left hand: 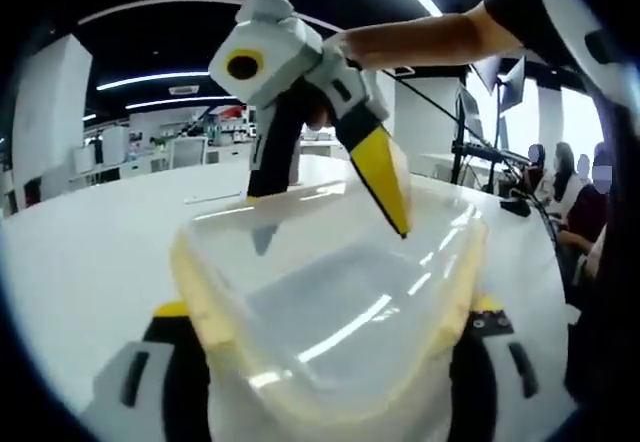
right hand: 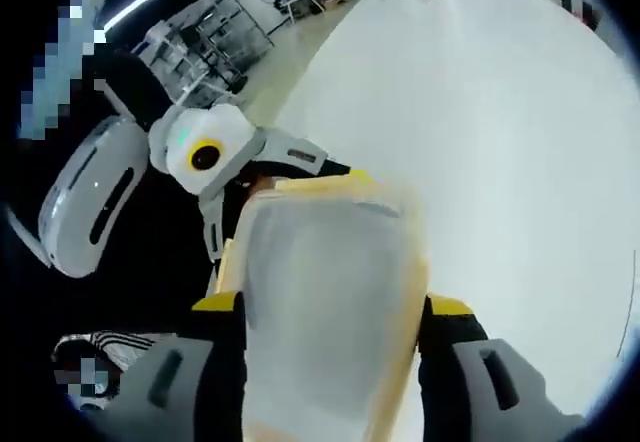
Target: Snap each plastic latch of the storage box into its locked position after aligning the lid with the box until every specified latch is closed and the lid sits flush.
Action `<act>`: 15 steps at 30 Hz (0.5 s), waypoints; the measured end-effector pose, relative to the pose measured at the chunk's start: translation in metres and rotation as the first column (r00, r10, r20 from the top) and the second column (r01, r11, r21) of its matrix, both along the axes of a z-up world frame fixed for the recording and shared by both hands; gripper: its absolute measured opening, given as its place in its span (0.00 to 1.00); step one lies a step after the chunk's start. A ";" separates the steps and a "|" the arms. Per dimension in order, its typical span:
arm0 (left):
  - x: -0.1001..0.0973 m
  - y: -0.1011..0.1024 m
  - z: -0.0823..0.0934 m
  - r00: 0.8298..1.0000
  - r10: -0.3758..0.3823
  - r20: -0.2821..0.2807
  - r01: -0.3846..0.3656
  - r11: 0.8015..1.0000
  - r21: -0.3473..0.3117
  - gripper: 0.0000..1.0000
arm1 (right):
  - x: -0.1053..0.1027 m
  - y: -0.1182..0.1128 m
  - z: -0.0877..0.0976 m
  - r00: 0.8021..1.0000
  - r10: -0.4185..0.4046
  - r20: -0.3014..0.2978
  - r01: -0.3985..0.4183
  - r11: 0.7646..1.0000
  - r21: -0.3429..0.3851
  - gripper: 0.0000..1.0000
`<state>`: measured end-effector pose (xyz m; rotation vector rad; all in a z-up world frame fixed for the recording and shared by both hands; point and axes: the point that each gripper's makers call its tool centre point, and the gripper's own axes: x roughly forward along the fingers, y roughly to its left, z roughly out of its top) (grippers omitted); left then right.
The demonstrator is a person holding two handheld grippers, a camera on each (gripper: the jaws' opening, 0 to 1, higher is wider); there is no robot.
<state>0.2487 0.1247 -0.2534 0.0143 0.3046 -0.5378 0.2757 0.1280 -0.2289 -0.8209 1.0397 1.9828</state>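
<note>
A translucent storage box [left hand: 340, 302] with a pale yellow rim hangs above the white table [left hand: 90, 242], held at both ends. My left gripper [left hand: 328, 312] has its jaws pressed on the near sides of the box. At the far end, my right gripper [left hand: 335, 207] straddles the rim with one black and one yellow jaw. In the right gripper view the box [right hand: 325, 292] sits between my right gripper's [right hand: 333, 305] jaws, and my left gripper [right hand: 285, 187] grips the opposite end. I cannot tell whether this piece is the lid or the base. No latch is clearly visible.
The wide white table [right hand: 520, 112] spreads below and beyond the box. A person's bare forearm [left hand: 430, 37] reaches to the right gripper. Seated people [left hand: 575, 202] and a stand with monitors [left hand: 495, 112] are at the right. Shelves and desks [right hand: 200, 32] line the room behind.
</note>
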 end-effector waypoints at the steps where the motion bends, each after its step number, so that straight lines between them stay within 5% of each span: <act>1: 0.001 0.000 0.000 1.000 0.000 -0.001 0.000 1.000 0.000 0.97 | 0.003 -0.005 0.002 1.000 -0.009 0.004 0.009 1.000 -0.008 0.60; 5: 0.002 0.000 0.000 1.000 0.005 -0.001 -0.005 1.000 -0.002 0.96 | 0.018 -0.023 0.004 0.994 -0.105 0.015 0.106 0.993 -0.058 0.48; 12: 0.003 0.001 0.000 1.000 0.016 0.000 -0.016 1.000 -0.003 0.96 | 0.016 -0.052 -0.001 0.987 -0.158 0.015 0.158 0.970 -0.184 0.58; 15: 0.003 0.003 0.000 1.000 0.026 0.003 -0.026 1.000 -0.004 0.95 | 0.010 -0.056 -0.009 0.994 -0.099 0.046 0.106 0.973 -0.206 0.62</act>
